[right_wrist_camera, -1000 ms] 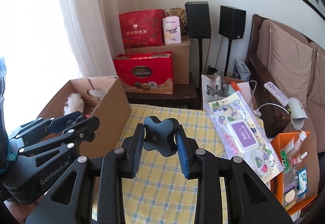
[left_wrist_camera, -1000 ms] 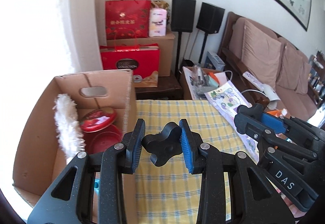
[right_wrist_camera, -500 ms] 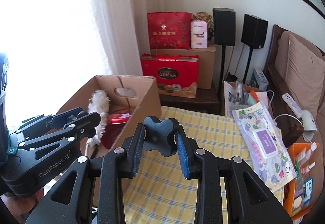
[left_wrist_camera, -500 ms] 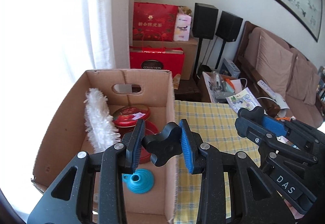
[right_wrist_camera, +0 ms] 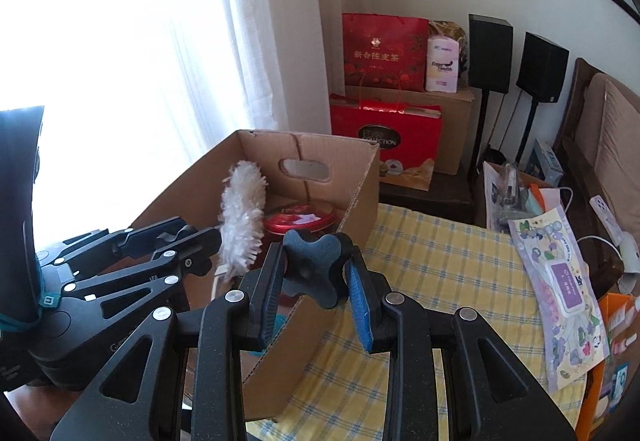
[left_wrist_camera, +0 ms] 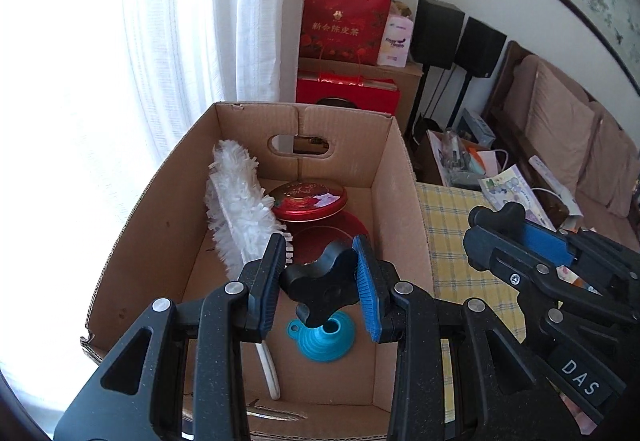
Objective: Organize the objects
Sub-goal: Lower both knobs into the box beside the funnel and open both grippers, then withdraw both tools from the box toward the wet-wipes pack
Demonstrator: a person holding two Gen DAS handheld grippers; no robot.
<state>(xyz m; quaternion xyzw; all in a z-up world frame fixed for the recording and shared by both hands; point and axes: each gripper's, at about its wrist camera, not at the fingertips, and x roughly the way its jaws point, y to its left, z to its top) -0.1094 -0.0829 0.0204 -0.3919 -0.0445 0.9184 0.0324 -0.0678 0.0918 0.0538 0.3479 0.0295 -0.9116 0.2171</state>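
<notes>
1. My left hand-held gripper [left_wrist_camera: 316, 291] is matte black speckled plastic with triangular cut-outs, silver screw heads and blue ribbed pads [left_wrist_camera: 366, 291].
2. My right hand-held gripper [right_wrist_camera: 314, 277] is built the same; seen from the left wrist view, white "DAS" lettering marks its side.
3. "GenRobot" lettering is partly readable on the left one.

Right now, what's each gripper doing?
Left gripper: shut on a black star knob.
Right gripper: shut on another black star knob.

Two black star knobs [left_wrist_camera: 320, 287] [right_wrist_camera: 316, 267], one per claw. One cardboard box [left_wrist_camera: 168, 225] holding one white duster [left_wrist_camera: 240, 217], one red tin [left_wrist_camera: 306, 201], one blue funnel [left_wrist_camera: 324, 335]. Two black speakers [right_wrist_camera: 490, 53] [right_wrist_camera: 542, 67] at one o'clock.
</notes>
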